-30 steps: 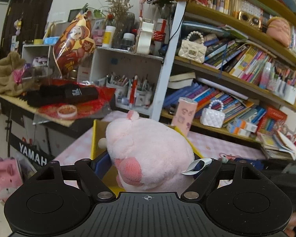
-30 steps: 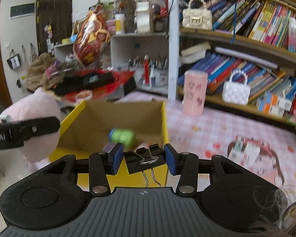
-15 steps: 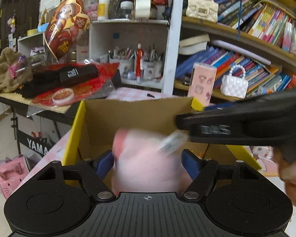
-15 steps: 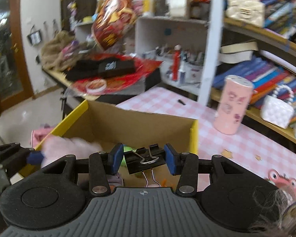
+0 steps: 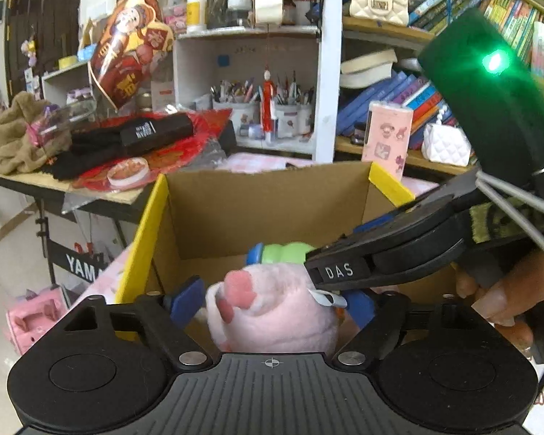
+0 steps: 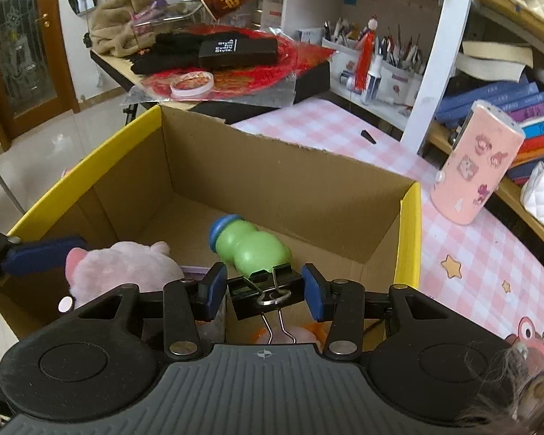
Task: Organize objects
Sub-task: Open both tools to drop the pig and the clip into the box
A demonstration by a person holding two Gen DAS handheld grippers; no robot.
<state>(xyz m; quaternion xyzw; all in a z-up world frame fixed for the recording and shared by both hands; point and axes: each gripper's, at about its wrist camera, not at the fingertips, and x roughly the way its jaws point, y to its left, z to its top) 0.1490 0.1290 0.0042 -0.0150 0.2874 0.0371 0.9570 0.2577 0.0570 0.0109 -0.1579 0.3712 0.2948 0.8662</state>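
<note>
An open cardboard box (image 5: 257,199) with yellow rim flaps (image 6: 408,239) stands on the pink checked table. My left gripper (image 5: 272,301) holds a pink plush toy (image 5: 272,311) low inside the box; the toy also shows in the right wrist view (image 6: 123,264). My right gripper (image 6: 261,290) is shut on a black binder clip (image 6: 263,288) over the box's near part. A green bottle with a blue cap (image 6: 248,244) lies on the box floor, just beyond the clip. The right gripper's body (image 5: 399,253) crosses the left wrist view.
A pink cylinder tin (image 6: 478,166) stands on the table right of the box. Bookshelves (image 5: 399,83) and a pen-holder shelf (image 6: 380,58) rise behind. A side table (image 6: 214,58) with black cases, red paper and a tape roll is at back left.
Both grippers have moved forward over the box. The plush toy has gone from above the box rim down inside it. The binder clip stays clamped in the right gripper.
</note>
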